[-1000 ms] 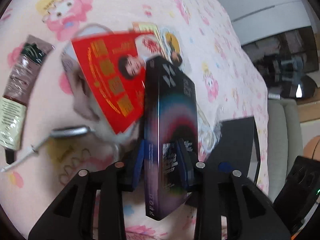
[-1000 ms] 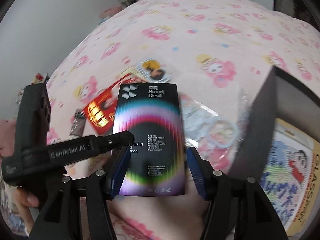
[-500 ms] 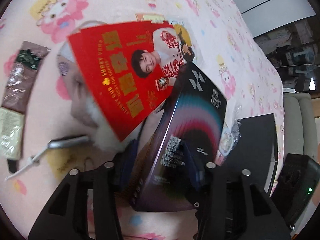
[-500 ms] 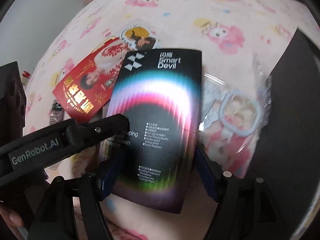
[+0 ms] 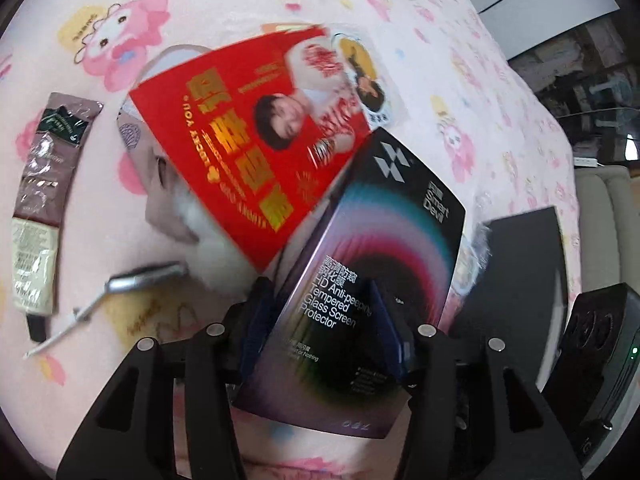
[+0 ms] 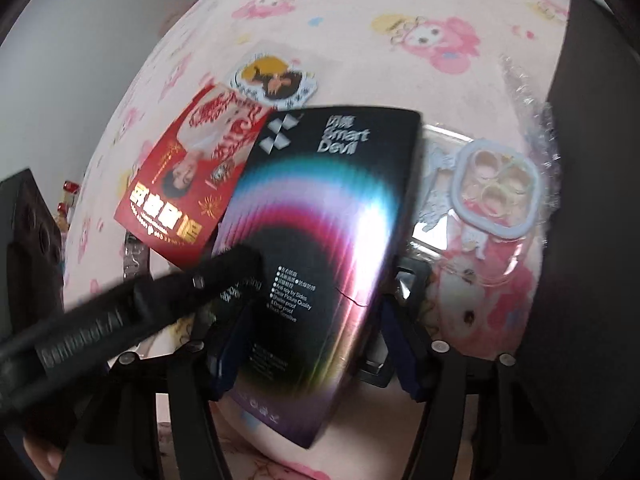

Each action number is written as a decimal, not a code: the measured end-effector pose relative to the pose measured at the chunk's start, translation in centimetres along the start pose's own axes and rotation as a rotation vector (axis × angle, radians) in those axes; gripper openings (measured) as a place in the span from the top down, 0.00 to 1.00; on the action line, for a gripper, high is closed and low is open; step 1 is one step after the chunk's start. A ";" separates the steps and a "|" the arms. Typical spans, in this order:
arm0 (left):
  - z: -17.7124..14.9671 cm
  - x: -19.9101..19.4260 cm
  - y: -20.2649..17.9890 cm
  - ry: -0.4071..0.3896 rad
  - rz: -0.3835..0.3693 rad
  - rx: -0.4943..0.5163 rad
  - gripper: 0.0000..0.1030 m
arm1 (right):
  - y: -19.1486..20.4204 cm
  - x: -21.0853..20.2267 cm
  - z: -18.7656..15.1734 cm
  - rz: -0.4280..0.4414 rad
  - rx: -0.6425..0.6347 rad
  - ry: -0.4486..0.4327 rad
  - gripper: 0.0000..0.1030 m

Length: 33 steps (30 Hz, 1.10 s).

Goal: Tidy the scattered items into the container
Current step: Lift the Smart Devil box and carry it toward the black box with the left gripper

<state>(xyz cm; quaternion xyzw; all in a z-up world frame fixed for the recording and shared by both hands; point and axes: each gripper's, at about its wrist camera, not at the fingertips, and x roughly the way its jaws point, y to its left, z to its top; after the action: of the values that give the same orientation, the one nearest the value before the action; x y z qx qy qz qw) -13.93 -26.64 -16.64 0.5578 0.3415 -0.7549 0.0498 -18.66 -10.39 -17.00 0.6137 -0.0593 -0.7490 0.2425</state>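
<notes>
screen protector box (image 6: 320, 216): glossy iridescent card | bedsheet (image 5: 240, 4): soft printed cloth | red envelope (image 5: 256, 136): glossy paper

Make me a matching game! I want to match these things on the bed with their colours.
Things:
1. screen protector box
2. envelope
3. sachet
4. phone case

Colours:
A. brown
B. see-through with a pale blue ring
C. red
D. black with a rainbow arc

Pairs: 1-D, 2-C, 3-A, 4-B
</notes>
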 end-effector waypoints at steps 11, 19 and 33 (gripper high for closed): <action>-5.5 -7.8 -2.0 -0.015 -0.165 0.100 0.54 | 0.5 -8.7 -3.7 0.116 -0.078 -0.107 0.50; -8.8 -8.8 -10.1 -0.030 -0.217 0.227 0.54 | -3.4 -16.0 -6.0 0.106 -0.064 -0.225 0.53; -11.8 2.5 -25.3 0.154 -0.287 0.388 0.53 | -20.3 -21.2 -6.2 0.030 0.109 -0.277 0.53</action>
<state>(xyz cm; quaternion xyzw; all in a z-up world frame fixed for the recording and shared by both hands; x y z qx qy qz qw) -16.91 0.18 -8.90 0.5584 0.2686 -0.7610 -0.1919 -15.98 17.95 -7.41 0.5159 -0.1416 -0.8185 0.2094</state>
